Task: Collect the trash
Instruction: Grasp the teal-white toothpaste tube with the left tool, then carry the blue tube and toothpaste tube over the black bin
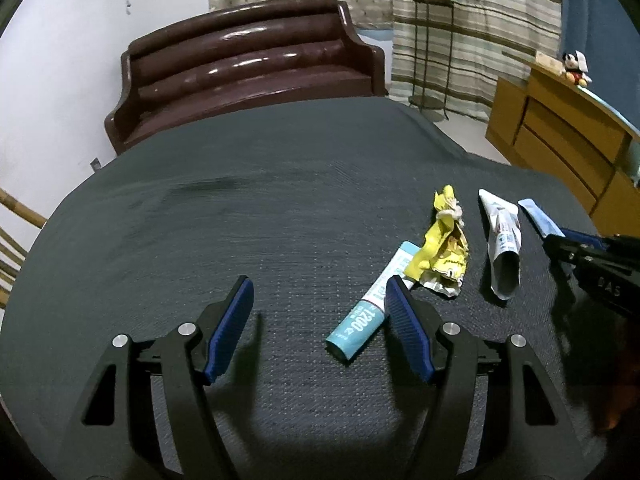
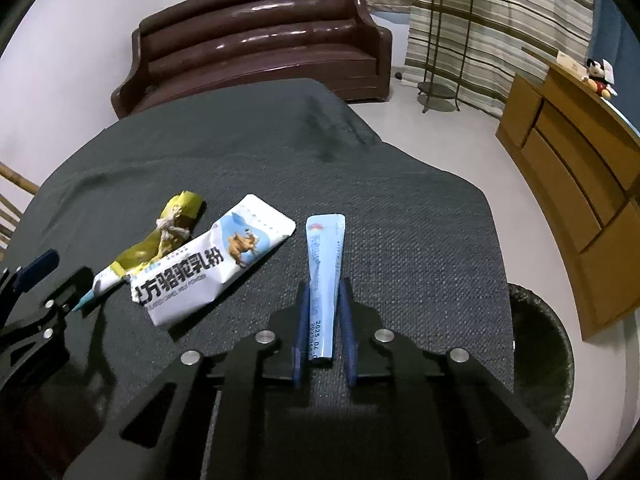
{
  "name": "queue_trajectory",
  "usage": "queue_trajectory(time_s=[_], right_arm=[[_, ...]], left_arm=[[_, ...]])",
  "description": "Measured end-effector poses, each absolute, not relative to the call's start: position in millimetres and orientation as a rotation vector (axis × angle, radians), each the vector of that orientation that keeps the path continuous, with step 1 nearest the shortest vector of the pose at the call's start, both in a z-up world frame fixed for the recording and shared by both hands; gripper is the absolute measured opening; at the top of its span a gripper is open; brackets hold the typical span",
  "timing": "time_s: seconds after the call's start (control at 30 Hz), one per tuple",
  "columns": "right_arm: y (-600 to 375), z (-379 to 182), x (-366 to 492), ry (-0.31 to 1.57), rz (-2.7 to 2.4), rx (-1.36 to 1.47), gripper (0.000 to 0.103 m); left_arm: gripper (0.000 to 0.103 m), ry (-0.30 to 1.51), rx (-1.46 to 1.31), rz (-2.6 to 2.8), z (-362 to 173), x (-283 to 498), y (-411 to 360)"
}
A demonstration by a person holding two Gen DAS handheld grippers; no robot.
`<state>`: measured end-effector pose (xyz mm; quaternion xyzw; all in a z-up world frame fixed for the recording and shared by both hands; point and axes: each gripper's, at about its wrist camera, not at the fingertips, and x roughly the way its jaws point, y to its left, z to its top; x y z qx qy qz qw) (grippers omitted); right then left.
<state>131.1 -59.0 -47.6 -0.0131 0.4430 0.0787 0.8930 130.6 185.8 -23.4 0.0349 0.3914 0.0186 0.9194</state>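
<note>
Right gripper (image 2: 323,320) is clamped on the blue sachet (image 2: 325,272), which pokes out ahead between its pads. Left gripper (image 1: 320,300) is spread wide, with the teal tube (image 1: 370,312) lying on the surface just inside its right finger.

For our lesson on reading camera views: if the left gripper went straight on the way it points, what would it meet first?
Probably the teal tube, lying just inside the open left gripper's right finger; otherwise the dark tablecloth. Depth is hard to judge.
</note>
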Motion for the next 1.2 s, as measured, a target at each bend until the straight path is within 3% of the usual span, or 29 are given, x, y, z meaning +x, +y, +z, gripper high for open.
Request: queue_trajectory(time_s=[0.37,0.47,0.63,1.2], right_arm=[[-62,-47,128,0.917,0.181,-0.008,0.015],[-63,-48,129,0.917,0.185,-0.001,0.015],[-64,-48,129,0.916,0.189,0.006,0.015],[-65,-49,121,0.903,0.198,0.021,0.014]], left_arm=[[0.064,0.882,0.13,-0.07,-38,145,173],[0.051,0.882,0.121,-0.109,-38,143,175],[0.02,0.885,0.11,-0.172,-40,142,167],[0.014,0.834,0.026,-0.103,-33,120,177]])
